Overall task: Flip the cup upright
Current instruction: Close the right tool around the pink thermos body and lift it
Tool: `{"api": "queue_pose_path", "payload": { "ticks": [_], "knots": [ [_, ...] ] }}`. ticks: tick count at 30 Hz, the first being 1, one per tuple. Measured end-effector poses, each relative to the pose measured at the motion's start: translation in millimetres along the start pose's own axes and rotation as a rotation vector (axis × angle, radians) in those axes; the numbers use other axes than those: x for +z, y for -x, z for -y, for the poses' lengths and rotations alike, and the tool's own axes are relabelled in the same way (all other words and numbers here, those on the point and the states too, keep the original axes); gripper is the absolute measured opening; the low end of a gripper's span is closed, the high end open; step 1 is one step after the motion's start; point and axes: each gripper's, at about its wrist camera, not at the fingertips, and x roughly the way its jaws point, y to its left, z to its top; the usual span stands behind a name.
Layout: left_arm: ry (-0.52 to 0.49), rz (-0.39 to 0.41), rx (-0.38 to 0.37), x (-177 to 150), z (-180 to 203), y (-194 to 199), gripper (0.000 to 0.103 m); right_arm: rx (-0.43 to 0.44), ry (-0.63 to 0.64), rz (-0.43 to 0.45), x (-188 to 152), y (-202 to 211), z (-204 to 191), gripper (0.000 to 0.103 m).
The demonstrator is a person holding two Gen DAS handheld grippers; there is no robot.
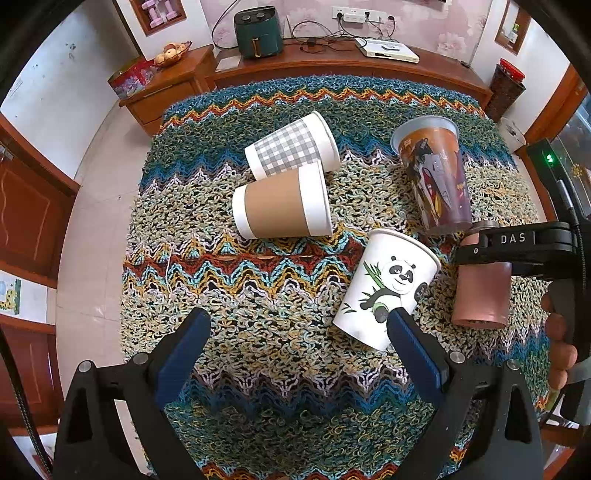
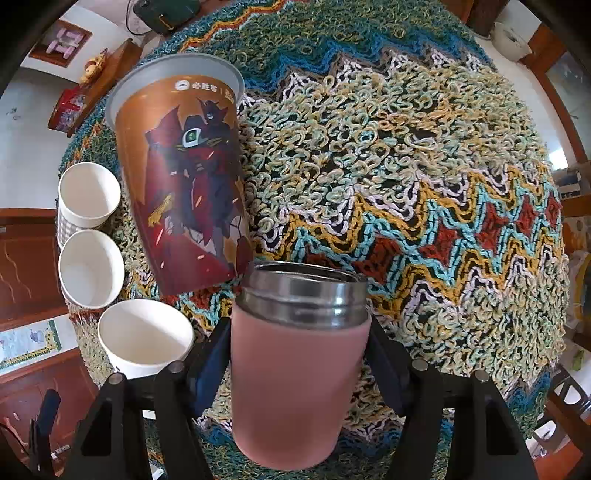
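A pink insulated cup with a steel rim lies on its side between the fingers of my right gripper, which is shut on it; it also shows in the left wrist view under the right gripper. My left gripper is open and empty above the cloth, its right finger in front of the panda paper cup, which lies on its side.
A checked paper cup, a brown-sleeved paper cup and a tall printed plastic cup lie on their sides on the knitted zigzag tablecloth. A wooden sideboard with an air fryer stands behind the table.
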Motion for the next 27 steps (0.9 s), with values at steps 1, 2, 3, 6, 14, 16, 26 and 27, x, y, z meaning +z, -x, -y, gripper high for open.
{"api": "queue_pose_path", "payload": {
  "ticks": [1, 2, 3, 6, 14, 16, 26, 27],
  "knots": [
    [0.0, 0.001, 0.001, 1.0, -1.0, -0.4, 0.097, -0.003, -0.001, -0.001, 1.0, -1.0, -1.0, 0.069],
    [0.001, 0.001, 0.002, 1.3, -1.6, -0.6, 0.097, -0.007, -0.004, -0.001, 1.6, -1.4, -1.0, 0.069],
    [0.001, 0.001, 0.004, 1.6, -2.2, -0.8, 0.097, -0.012, -0.002, 0.0, 4.4, -2.5, 0.5, 0.069],
    [0.005, -0.002, 0.005, 2.2, -3.5, -1.1, 0.097, -0.019, 0.007, 0.005, 6.8, -5.2, -1.6, 0.069],
    [0.009, 0.004, 0.004, 2.4, -4.4, 1.5, 0.097, -0.001, 0.004, 0.021, 15.4, -7.3, -6.3, 0.068],
    [0.01, 0.007, 0.003, 1.8, -4.4, 3.1, 0.097, 0.003, 0.002, 0.024, 12.7, -4.5, -4.1, 0.068],
    [0.009, 0.015, -0.001, -3.3, -1.6, 12.4, 0.097, 0.046, 0.011, 0.019, -4.9, 2.9, -5.6, 0.068],
    [0.009, 0.017, -0.001, -4.2, -1.2, 14.1, 0.097, 0.053, 0.016, 0.017, -8.6, 3.5, -6.4, 0.068]
  ]
}}
